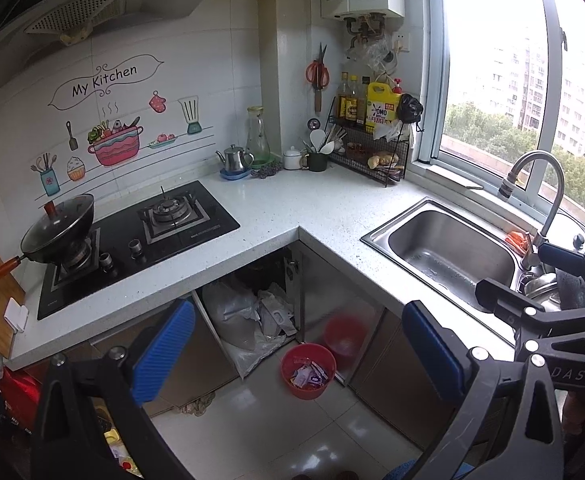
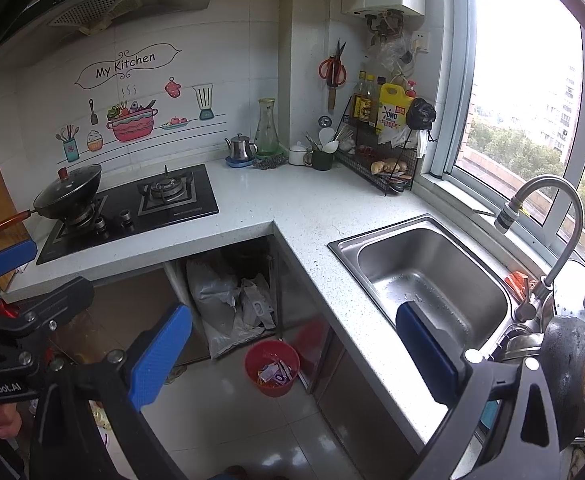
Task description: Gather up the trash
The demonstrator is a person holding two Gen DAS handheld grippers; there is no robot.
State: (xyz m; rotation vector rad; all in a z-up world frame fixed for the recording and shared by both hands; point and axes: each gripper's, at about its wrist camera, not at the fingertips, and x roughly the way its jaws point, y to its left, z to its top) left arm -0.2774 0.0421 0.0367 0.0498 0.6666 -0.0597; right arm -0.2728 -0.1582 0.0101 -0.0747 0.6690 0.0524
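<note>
A: Where are the two grippers?

B: Both are held up high over the floor, side by side, and both tip down a little toward the corner of the counter [image 1: 324, 208]. The left gripper [image 1: 298, 350] has its blue pads wide apart. Nothing is between them.

A: And the other one?

B: The right gripper [image 2: 292, 350] is wide apart too, and holds nothing. It sits close to the sink [image 2: 432, 276]. You can see each gripper from the other one's camera.

A: Where is the trash?

B: In the red bin [image 1: 308, 370] on the floor, by the cabinets under the counter. Paper scraps [image 1: 308, 376] lie inside it. The bin is well below both grippers, and neither one touches it.

A: Any hand?

B: A bit of fingers [image 2: 2, 420] shows, gripping the left handle.
</note>
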